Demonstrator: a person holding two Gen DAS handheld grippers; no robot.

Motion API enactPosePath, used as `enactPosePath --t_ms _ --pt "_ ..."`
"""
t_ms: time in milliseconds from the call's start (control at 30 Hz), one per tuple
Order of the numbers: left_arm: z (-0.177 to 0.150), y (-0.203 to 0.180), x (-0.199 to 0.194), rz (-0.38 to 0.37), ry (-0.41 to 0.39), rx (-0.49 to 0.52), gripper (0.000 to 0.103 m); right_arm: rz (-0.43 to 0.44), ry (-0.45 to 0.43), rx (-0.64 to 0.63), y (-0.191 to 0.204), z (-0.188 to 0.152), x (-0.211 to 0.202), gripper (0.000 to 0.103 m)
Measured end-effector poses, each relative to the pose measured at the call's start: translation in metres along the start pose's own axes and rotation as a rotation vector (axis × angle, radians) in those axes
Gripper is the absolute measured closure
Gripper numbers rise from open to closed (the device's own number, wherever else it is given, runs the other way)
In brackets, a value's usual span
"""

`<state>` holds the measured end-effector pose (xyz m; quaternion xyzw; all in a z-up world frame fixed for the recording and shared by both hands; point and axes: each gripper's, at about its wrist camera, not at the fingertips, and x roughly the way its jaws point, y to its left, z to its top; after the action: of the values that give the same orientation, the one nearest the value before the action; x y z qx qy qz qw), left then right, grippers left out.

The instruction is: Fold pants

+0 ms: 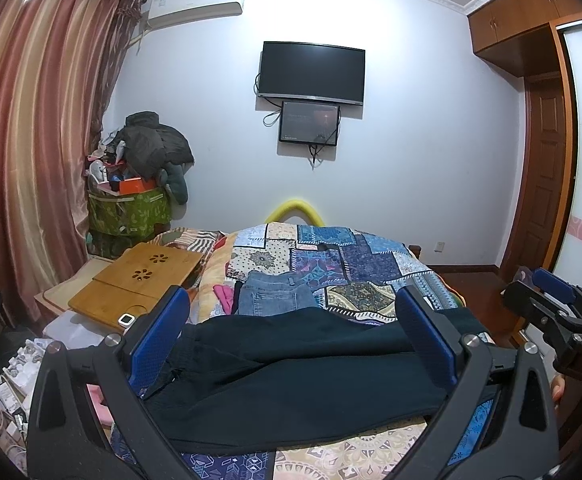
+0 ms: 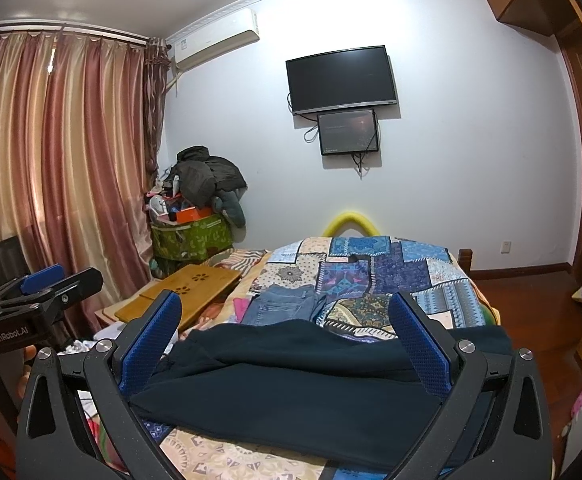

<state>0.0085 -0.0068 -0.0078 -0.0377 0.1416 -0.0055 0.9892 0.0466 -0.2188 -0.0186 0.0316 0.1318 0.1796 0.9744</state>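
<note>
Nearest the cameras, both claws hang wide apart and grip nothing: the left claw [image 1: 291, 344] and the right claw [image 2: 287, 344] each frame the same dark pants [image 1: 291, 376] between their blue pads, hovering short of the cloth. The pants lie crosswise on the patchwork quilt [image 1: 355, 276] at the near end of the bed, bunched into soft ridges rather than spread flat, with one end trailing off toward the right edge.

The fabric looks thick, limp and matte, so it should be light, unlikely to slip, and sure to sag wherever it is not held. A sound hold would likely be a pinch at each end of the near hem or waistband, one claw per corner, taking both layers together so the cloth lifts as one sheet.

Just beyond lies a folded pair of jeans [image 1: 275, 292], close to the pants' far edge. Further left sits a wooden tray [image 1: 139, 280].
</note>
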Motion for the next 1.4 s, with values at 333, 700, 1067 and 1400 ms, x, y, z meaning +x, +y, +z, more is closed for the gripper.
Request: enactPosePath --t_ms 333,700,1067,1400 --pt "0.000 -0.001 0.001 0.000 0.003 -0.001 0.000 -0.001 0.001 0.001 -0.004 0.000 0.000 0.000" --pt "0.000 -0.001 0.001 0.000 0.002 -0.003 0.000 -0.001 0.002 -0.002 -0.004 0.002 0.000 0.000" --pt "-0.001 0.000 0.002 0.000 0.002 -0.004 0.000 -0.004 0.003 -0.002 -0.001 0.002 -0.001 0.000" --pt "-0.003 0.009 0.022 0.011 0.029 -0.017 0.000 -0.016 0.029 -0.015 -0.007 0.006 0.021 0.000"
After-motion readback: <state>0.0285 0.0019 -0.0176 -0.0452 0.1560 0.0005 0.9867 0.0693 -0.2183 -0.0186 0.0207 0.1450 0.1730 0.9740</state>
